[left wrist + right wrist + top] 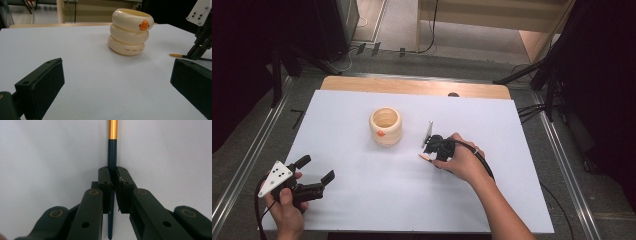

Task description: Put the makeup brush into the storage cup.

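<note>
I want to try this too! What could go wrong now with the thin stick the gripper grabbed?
The right gripper pinches the thin pen on a narrow strip of its pads, so it might swivel or slip when lifted. The cream ring-shaped cup stands close by, so a swinging end could knock it.

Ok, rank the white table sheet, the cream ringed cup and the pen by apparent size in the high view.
1. White table sheet
2. Cream ringed cup
3. Pen, mostly hidden by the right hand-held gripper clamping it, so its rank is unsure.
</note>
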The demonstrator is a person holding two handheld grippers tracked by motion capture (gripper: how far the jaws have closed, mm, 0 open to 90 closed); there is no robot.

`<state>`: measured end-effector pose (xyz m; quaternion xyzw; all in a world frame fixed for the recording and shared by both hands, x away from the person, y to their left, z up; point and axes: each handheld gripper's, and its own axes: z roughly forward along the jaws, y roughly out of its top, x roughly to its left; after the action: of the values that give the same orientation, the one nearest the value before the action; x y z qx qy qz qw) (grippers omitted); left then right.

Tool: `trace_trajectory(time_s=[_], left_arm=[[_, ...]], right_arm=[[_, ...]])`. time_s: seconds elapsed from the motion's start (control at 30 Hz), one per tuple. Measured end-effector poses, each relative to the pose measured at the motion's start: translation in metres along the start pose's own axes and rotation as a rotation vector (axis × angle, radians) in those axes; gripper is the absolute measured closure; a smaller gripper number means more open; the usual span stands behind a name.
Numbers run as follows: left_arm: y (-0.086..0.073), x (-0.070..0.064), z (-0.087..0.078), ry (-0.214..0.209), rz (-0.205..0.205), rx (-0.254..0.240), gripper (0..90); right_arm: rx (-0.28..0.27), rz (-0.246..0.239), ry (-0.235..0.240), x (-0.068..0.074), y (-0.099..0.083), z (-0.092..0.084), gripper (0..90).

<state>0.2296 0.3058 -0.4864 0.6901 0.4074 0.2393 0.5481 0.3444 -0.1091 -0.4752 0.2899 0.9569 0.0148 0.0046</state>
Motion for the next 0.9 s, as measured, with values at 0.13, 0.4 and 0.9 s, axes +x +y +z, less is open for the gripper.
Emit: trace_trajectory(time_s=[0.13, 0.4, 0.9], left_arm=[[0.0, 0.0, 0.0, -0.001, -0.005, -0.004, 0.0], [0.0, 0.001, 0.0, 0.002, -0.005, -0.002, 0.0], [0.0, 0.0, 0.0, 0.001, -0.006, -0.004, 0.0]], right_arm=[[0.006, 0.001, -0.01, 0.001, 0.0, 0.0, 84.8], [-0.018, 0.008, -0.025, 0.003, -0.001, -0.003, 84.9], [-0.136, 0.04, -0.026, 0.0, -0.006, -0.017, 84.9]])
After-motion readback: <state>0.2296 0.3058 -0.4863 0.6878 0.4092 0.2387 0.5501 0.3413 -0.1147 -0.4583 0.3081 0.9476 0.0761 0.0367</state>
